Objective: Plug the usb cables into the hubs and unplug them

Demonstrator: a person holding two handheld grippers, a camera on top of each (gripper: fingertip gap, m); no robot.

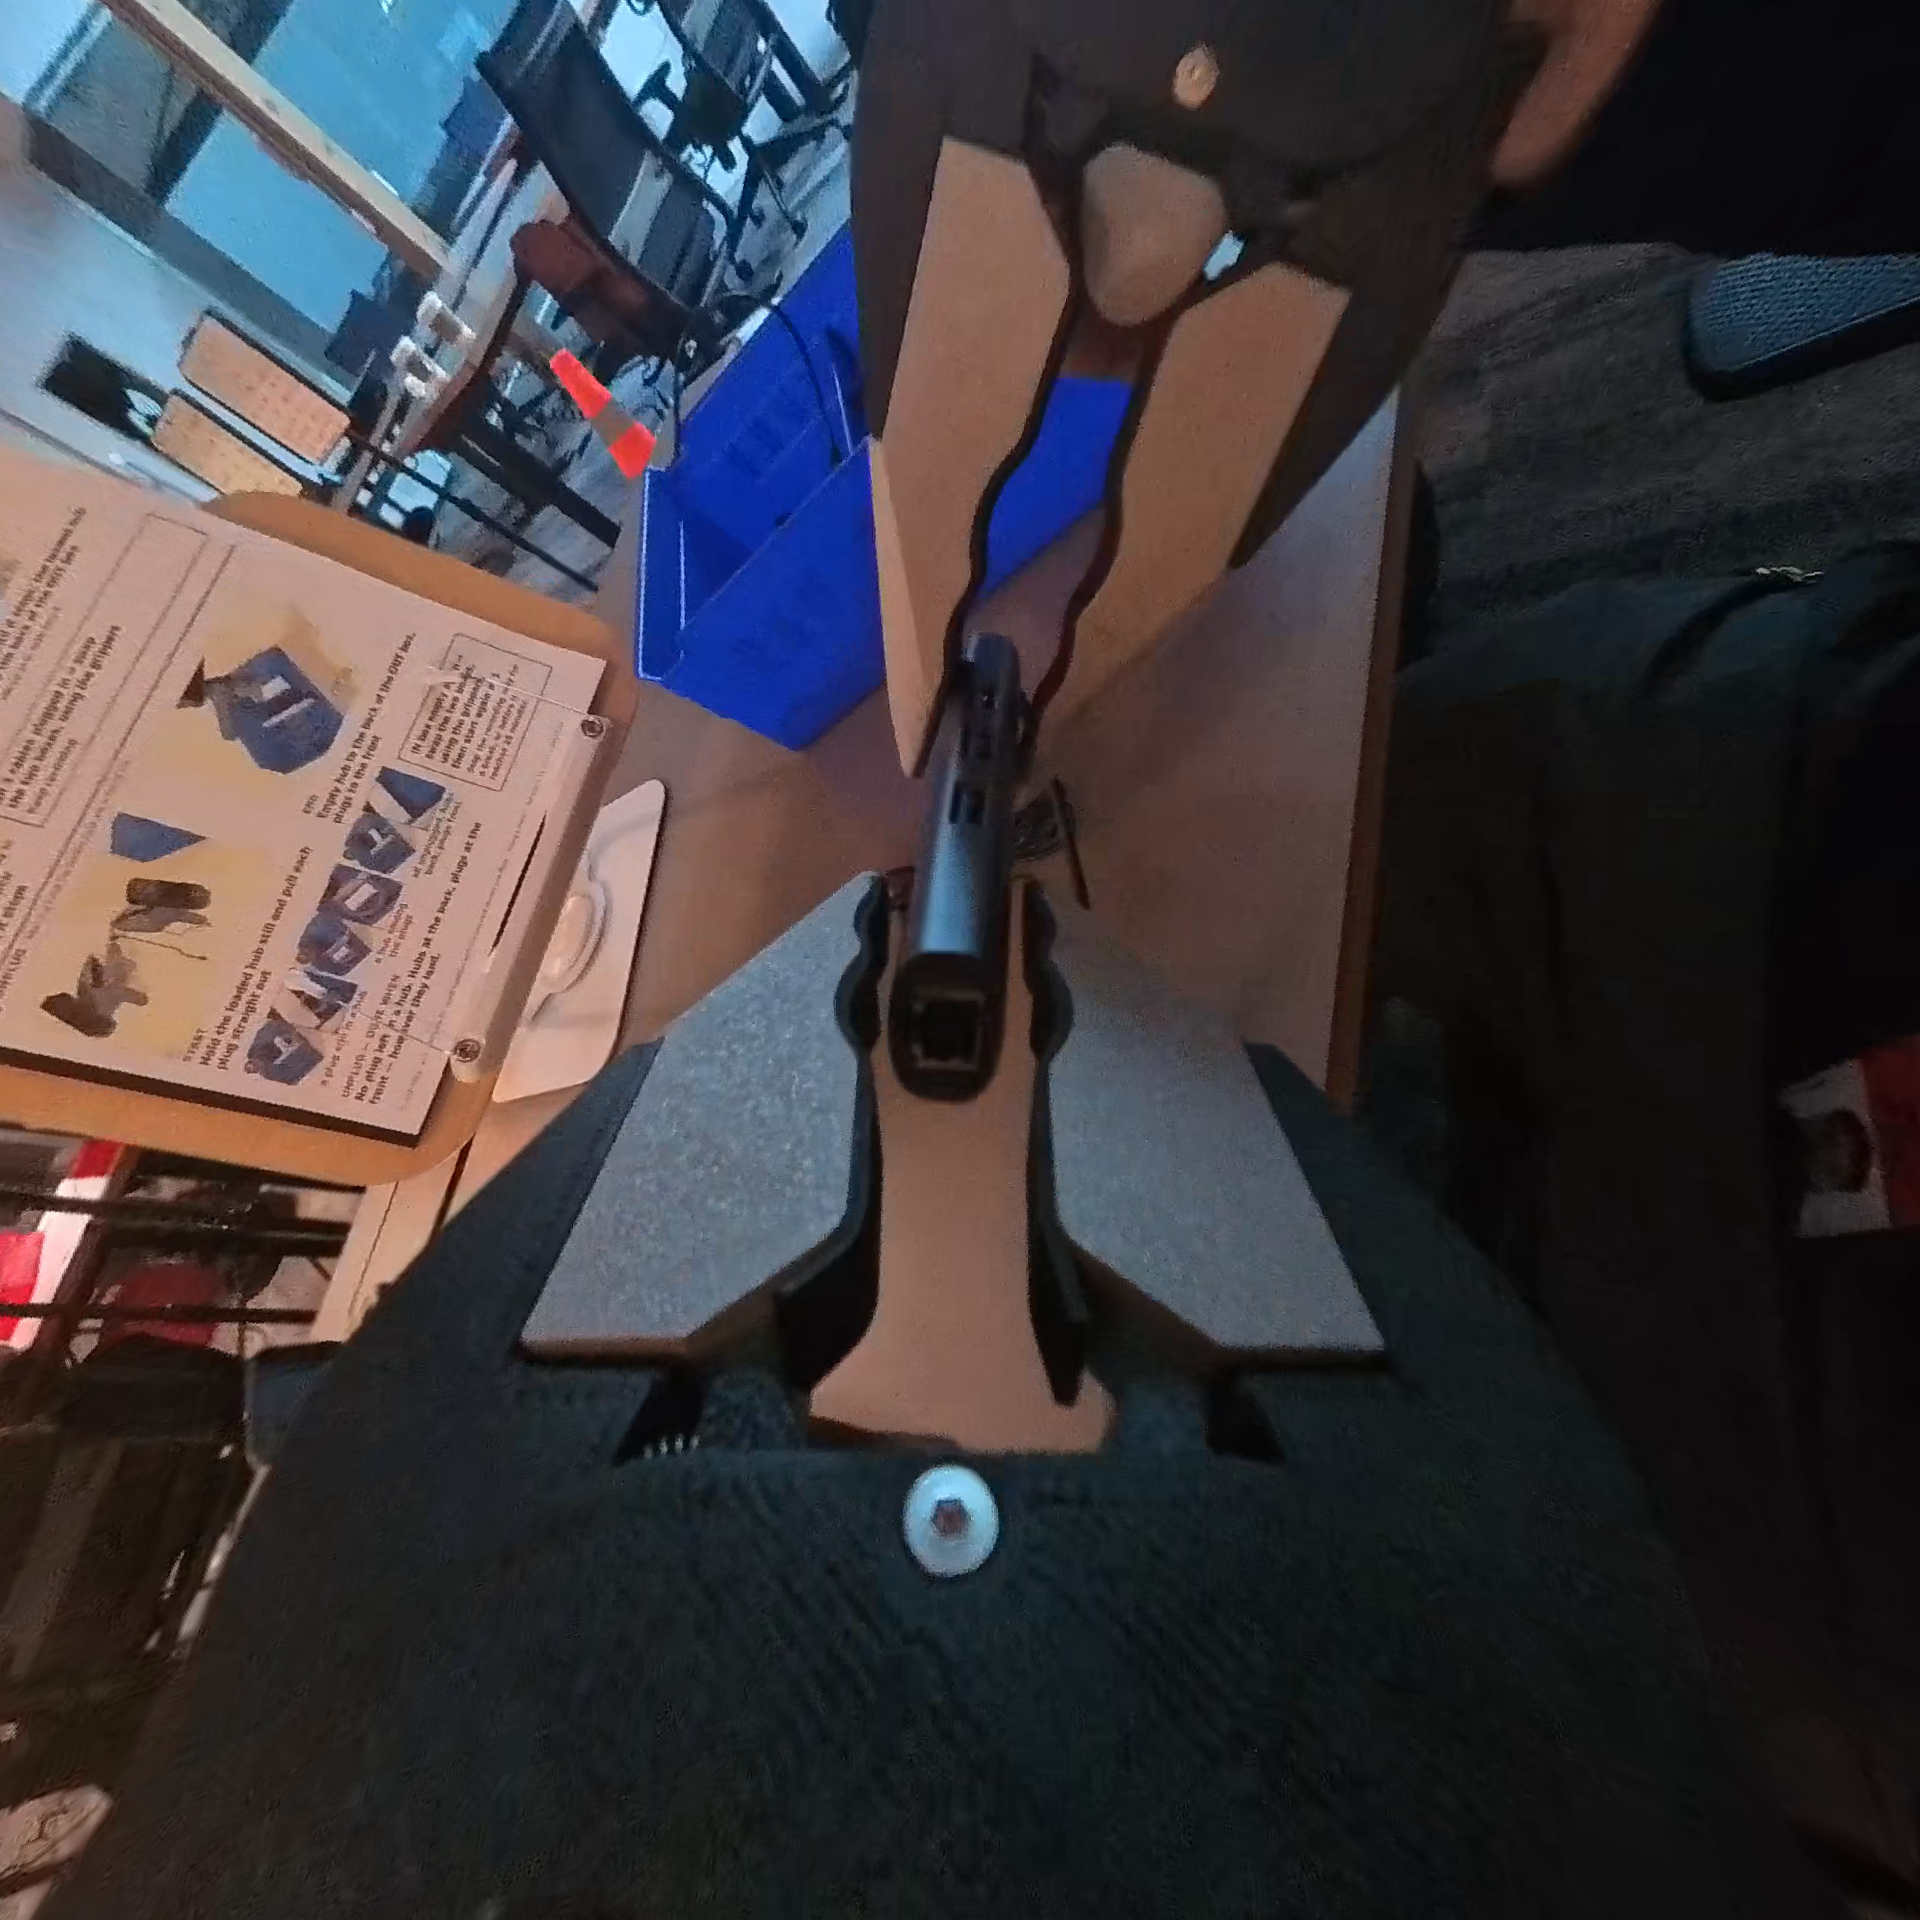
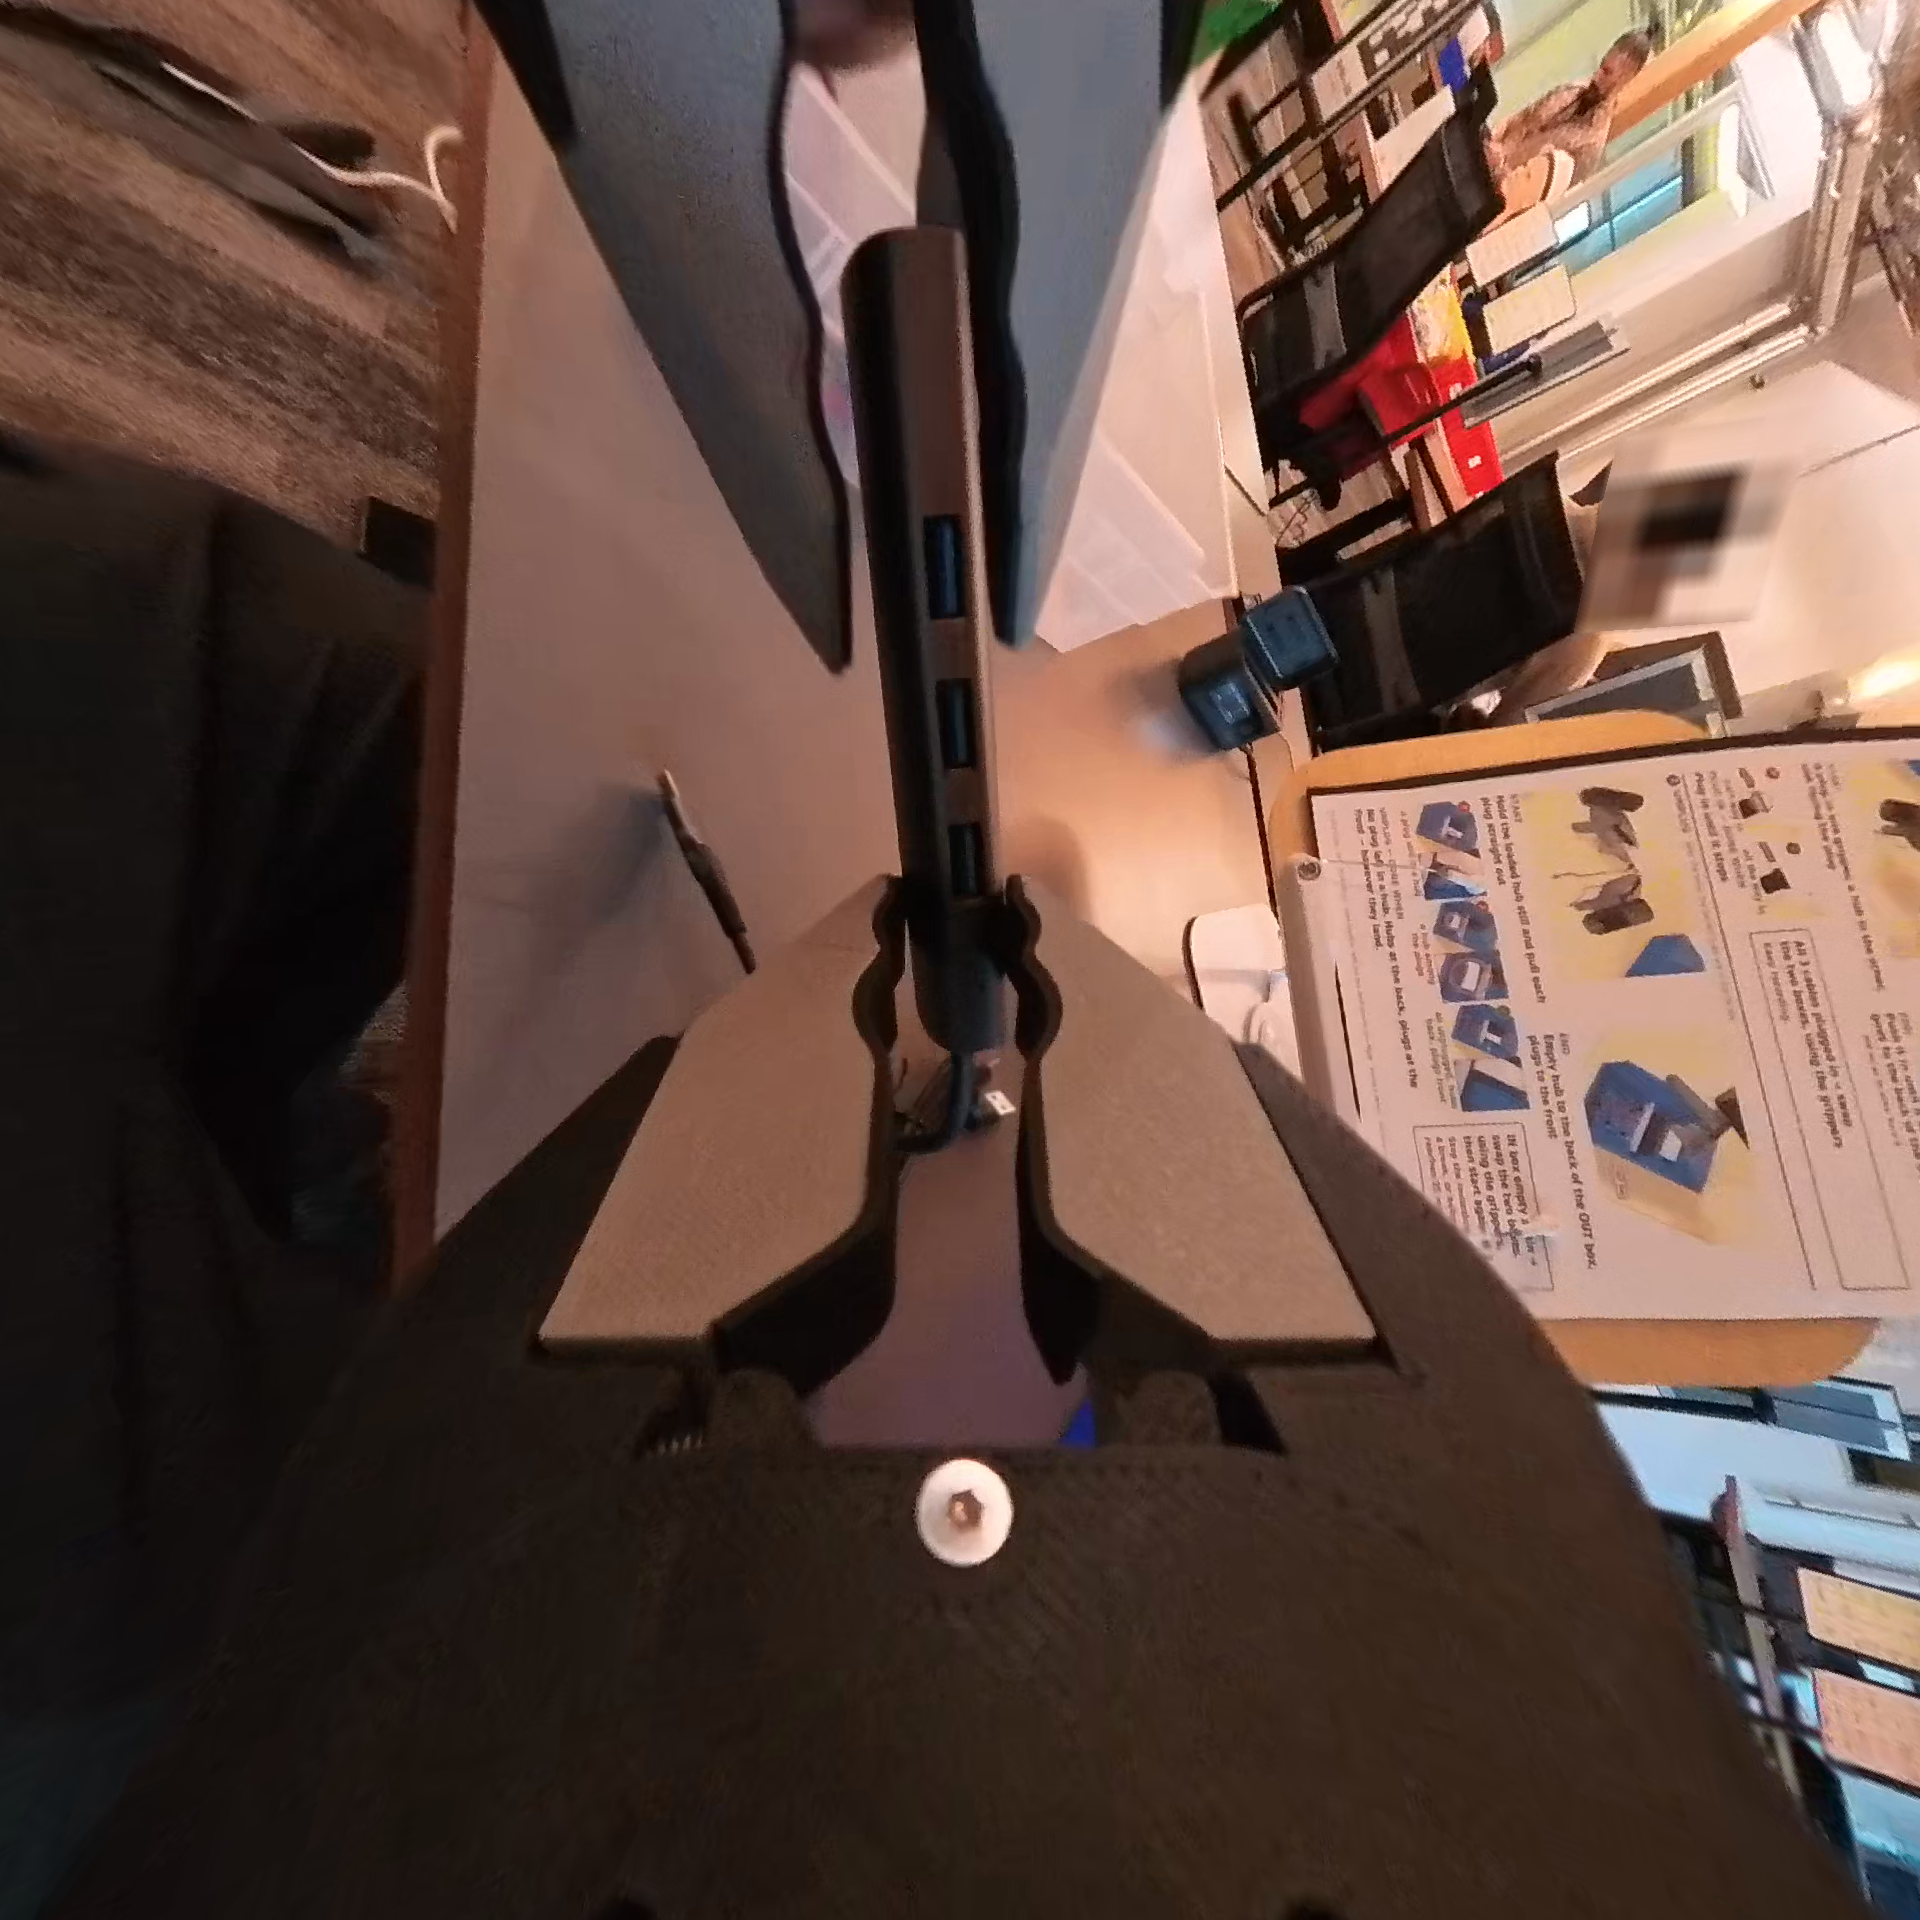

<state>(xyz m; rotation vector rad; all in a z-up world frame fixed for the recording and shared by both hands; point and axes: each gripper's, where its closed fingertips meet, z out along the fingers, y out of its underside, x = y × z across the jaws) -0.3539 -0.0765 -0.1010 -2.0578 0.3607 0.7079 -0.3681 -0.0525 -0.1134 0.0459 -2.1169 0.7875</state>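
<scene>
Nearest the lens: left tool (image 1: 951, 940) closed narrow on one end of the hub (image 1: 961, 831), right tool (image 2: 956, 935) clamped on the opposite end. Held aloft between both, above the bench (image 1: 1226, 831), likely to steady it for plugging. Well apart on the bench, a blue bin (image 1: 769, 613) and an instruction sheet (image 1: 260, 810). Slim, dark grey hub; three blue ports (image 2: 954, 722) along one side, all empty. Short cable (image 2: 951, 1112) trailing from its end.

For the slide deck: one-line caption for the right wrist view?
Both tools grip a slim dark-grey USB hub end to end, its three blue ports empty.
</scene>
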